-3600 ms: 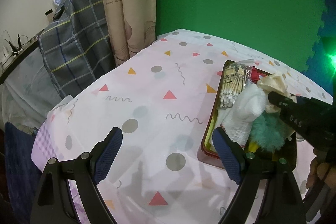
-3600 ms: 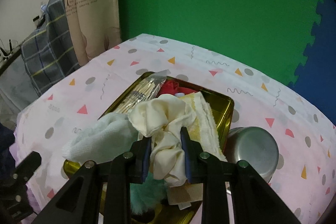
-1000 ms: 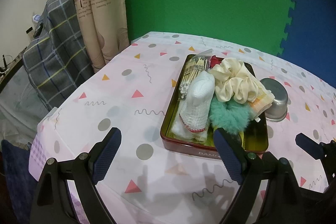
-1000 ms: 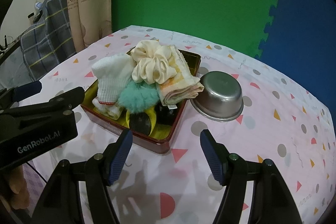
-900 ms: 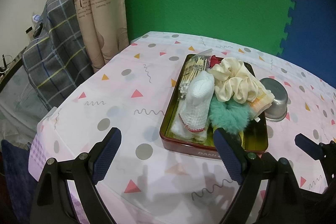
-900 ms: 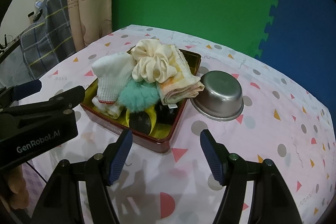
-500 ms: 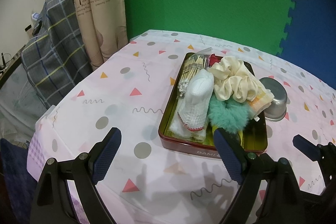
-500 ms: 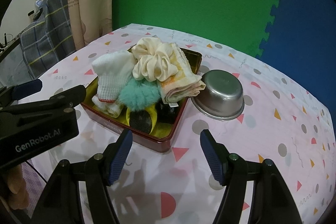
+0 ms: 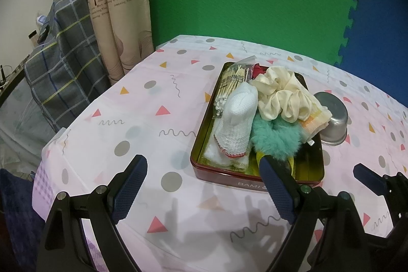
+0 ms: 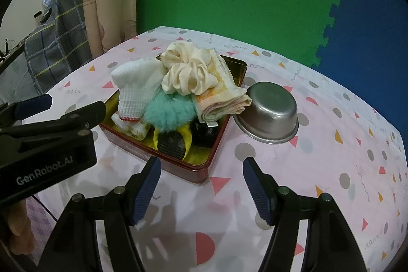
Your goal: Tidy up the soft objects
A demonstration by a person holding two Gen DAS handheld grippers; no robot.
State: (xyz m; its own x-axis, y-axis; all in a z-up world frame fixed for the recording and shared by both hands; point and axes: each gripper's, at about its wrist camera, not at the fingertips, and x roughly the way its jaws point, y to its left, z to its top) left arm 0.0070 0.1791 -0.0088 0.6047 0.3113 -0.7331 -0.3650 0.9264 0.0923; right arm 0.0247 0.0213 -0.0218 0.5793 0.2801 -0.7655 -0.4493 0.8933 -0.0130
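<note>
A red tin point(image 9: 224, 181) point(image 10: 178, 168) on the patterned tablecloth holds a pile of soft things. A cream satin scrunchie point(image 9: 278, 93) point(image 10: 188, 70) lies on top of a folded orange-and-cream towel point(image 9: 315, 119) point(image 10: 219, 98). Beside them are a white knitted sock point(image 9: 239, 119) point(image 10: 135, 91) and a fluffy teal scrunchie point(image 9: 274, 138) point(image 10: 168, 111). My left gripper point(image 9: 204, 189) hangs open over the cloth, near the tin's front edge. My right gripper point(image 10: 201, 188) is open too, just short of the tin's near corner. Neither holds anything.
A steel bowl point(image 9: 334, 116) point(image 10: 270, 114) stands on the cloth right of the tin. A packet of cotton swabs point(image 9: 229, 86) lies at the tin's far left. A plaid cloth point(image 9: 61, 73) and a curtain point(image 9: 117, 12) stand left of the table; green and blue foam mats stand behind.
Earlier my right gripper was shut on the cream scrunchie over the tin; it has since let go, and both grippers have drawn back. Over the last second nothing has moved.
</note>
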